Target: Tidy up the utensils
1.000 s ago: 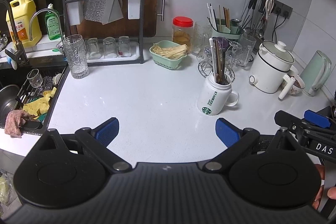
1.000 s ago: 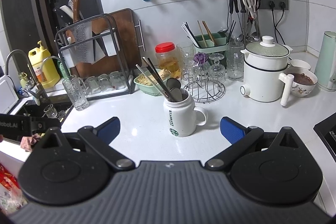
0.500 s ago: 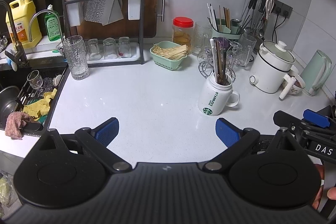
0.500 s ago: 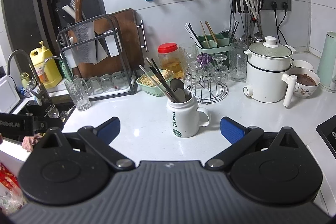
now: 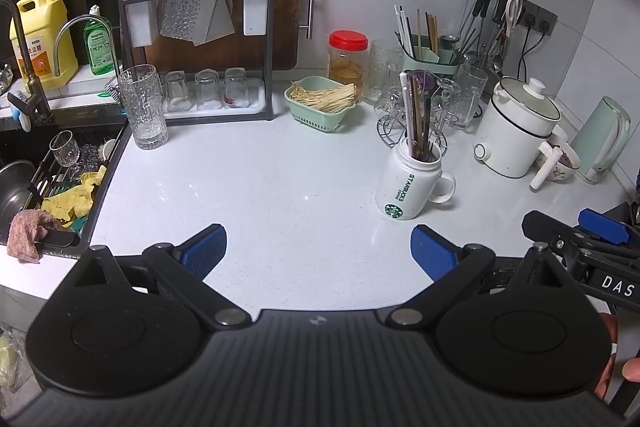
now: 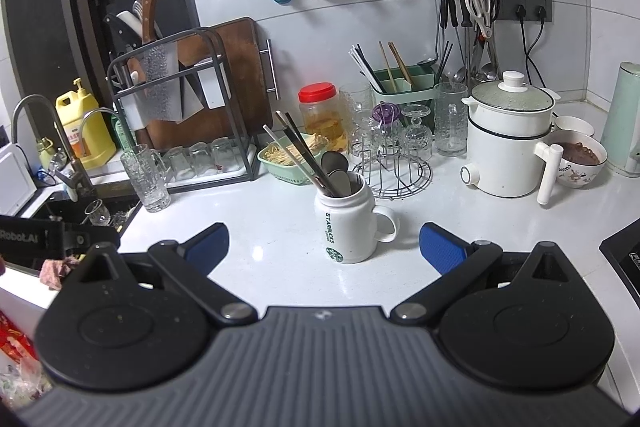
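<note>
left tool (image 5: 318,241): released, blue pads wide apart, nothing between them, over bare white table (image 5: 260,187)
right tool (image 6: 324,241): also released and carrying nothing; in the left view only its tip shows at the right edge, rest cut off
mug (image 6: 347,223): white, upright on the table, just ahead of the right tool, between its pad lines; handle points right
utensils (image 6: 316,163): chopsticks and spoons stand in the mug, leaning left in the right view; lower ends hidden inside, count unclear
green holder (image 6: 404,87): at the back wall, more chopsticks in it; base hidden behind glasses on the wire rack (image 6: 394,175)
white pot (image 6: 508,143): right of the rack, lid on
sink (image 5: 36,187): left, cut off by the frame; cloths and a stemmed glass inside
person: fingertip only, bottom right of the left view
</note>
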Tool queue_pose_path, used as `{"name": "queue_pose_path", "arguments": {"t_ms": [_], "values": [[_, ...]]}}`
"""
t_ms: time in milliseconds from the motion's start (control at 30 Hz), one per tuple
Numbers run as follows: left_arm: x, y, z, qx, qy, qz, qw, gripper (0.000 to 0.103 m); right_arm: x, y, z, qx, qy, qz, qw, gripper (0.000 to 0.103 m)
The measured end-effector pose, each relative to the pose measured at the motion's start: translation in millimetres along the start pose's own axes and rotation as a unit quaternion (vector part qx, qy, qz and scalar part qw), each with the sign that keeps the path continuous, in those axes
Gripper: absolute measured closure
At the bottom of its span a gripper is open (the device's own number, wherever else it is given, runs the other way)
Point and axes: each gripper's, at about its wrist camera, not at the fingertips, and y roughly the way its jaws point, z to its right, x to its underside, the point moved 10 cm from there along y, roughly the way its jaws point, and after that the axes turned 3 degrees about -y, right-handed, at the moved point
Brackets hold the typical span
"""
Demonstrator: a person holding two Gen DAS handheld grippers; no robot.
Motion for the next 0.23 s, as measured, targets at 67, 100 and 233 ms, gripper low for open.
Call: {"name": "queue_pose_path", "arguments": {"t_ms": [67,100,233], "values": [[-0.2,0.2,0.2,-0.001,0.000,-0.001,1.0000,0.003,-0.1,-0.4,0.1,0.000,0.000,0.000,1.000,0.000],[-0.1,0.1,0.3,0.000,-0.001,0.000,1.0000,0.003,-0.2,-0.3,0.1,0.000,0.000,0.000,1.000,0.000],[-0.1,0.1,0.1,0.000,-0.001,0.000,1.0000,0.003,-0.6,-0.5,1.1,0.001,-0.001,0.001,1.000,0.000]]}}
